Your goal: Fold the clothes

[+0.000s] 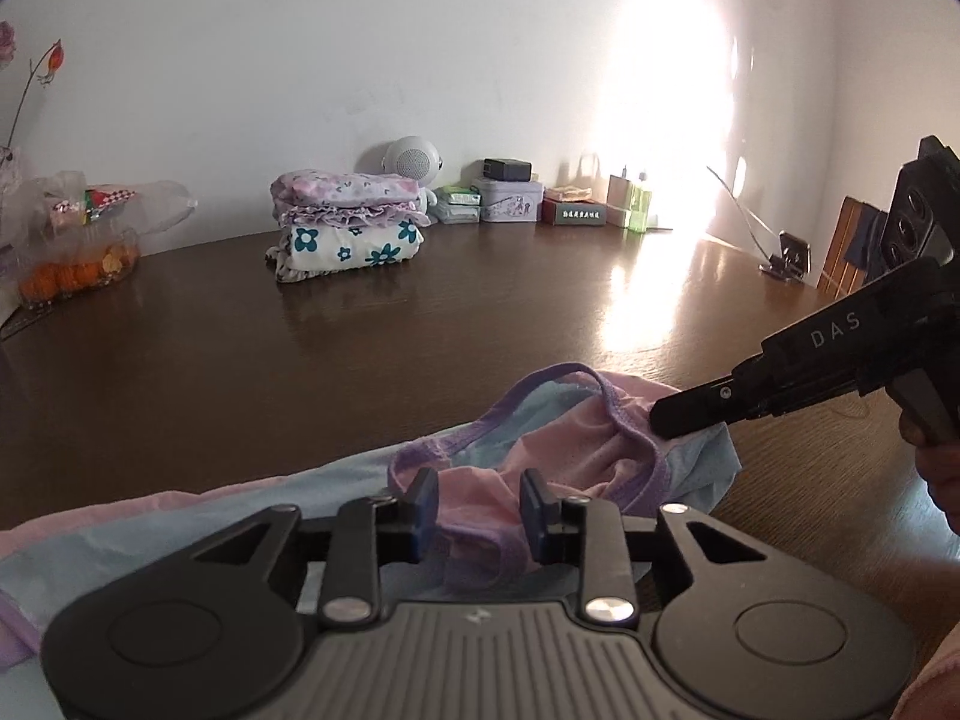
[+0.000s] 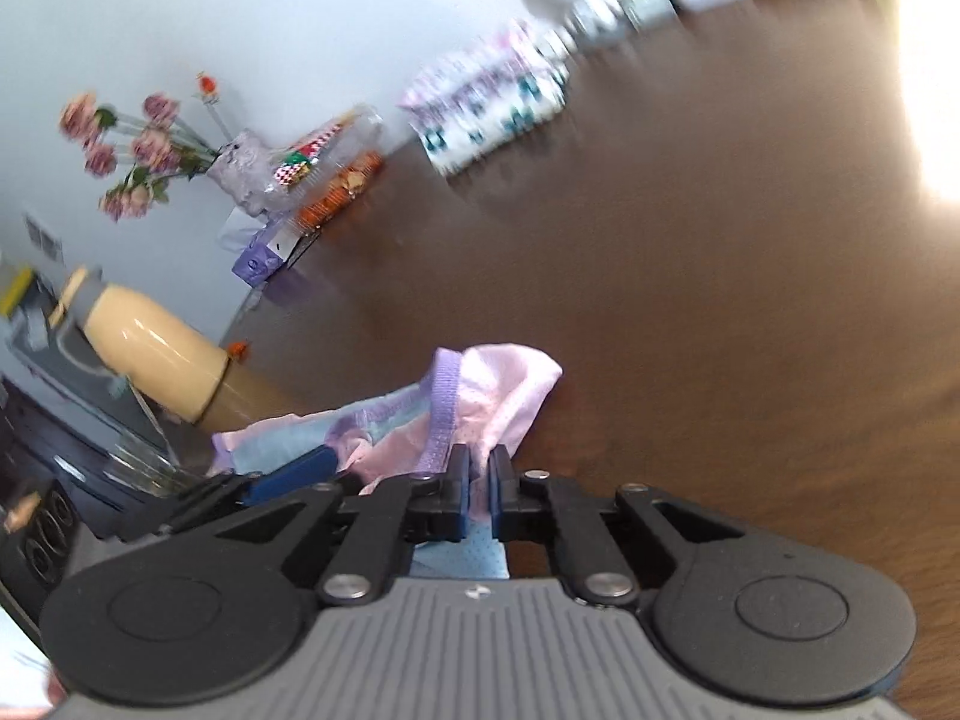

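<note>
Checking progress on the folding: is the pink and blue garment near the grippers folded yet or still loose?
Still loose. The garment lies bunched, its purple trim looping unevenly, unlike the folded stack behind it.

Your left gripper (image 1: pixel 479 507) sits low w/ its 2 fingers spread apart, pink cloth lying between the pads. Your right gripper (image 2: pixel 478 483) is tilted, fingers nearly together, pinching cloth. In the left wrist view it reaches in from the right, your hand (image 1: pixel 936 468) on its handle.
</note>
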Motion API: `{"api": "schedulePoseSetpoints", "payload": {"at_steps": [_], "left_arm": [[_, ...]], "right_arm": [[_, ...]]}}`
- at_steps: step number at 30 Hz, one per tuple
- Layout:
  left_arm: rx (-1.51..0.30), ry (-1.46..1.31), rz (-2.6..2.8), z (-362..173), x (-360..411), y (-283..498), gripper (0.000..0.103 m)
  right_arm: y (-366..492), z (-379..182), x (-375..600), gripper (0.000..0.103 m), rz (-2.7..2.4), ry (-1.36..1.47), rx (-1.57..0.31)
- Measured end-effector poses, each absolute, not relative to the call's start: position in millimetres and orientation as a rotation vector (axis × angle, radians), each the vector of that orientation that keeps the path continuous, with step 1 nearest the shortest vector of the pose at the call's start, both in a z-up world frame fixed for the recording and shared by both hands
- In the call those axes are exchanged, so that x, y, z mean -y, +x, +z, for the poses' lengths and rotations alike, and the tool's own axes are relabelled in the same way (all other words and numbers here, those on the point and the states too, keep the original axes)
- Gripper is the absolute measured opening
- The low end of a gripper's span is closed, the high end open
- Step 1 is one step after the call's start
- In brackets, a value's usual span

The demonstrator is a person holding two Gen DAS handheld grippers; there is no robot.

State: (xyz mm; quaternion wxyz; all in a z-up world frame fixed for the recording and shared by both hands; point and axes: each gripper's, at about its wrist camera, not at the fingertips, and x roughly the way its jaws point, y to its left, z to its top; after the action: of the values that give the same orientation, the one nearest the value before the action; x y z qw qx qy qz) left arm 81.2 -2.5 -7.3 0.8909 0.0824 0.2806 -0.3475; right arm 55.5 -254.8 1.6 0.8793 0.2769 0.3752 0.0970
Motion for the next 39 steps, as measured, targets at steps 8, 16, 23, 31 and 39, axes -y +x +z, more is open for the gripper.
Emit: {"api": "schedulePoseSetpoints", "payload": {"at_steps": [8, 16, 23, 31, 39], "left_arm": [[-0.593, 0.207, -0.863, -3, 46, 85, 0.026], [-0.663, 0.296, -0.984, -22, 128, 101, 0.017], [-0.638, 0.211, -0.915, -11, 84, 96, 0.034], [-0.61, 0.101, -0.754, -3, -1, 83, 0.04], [-0.633, 0.068, -0.721, -11, -19, 76, 0.04]], "right_arm": [[49, 43, 267, 0.005, 0.07, 0.149, -0.783], [42, 66, 238, 0.006, 0.099, -0.243, -0.723], [49, 61, 180, 0.006, 0.243, -0.475, -0.729], [63, 40, 149, 0.006, 0.309, -0.446, -0.777], [67, 18, 139, 0.006, 0.339, -0.37, -0.82]]}}
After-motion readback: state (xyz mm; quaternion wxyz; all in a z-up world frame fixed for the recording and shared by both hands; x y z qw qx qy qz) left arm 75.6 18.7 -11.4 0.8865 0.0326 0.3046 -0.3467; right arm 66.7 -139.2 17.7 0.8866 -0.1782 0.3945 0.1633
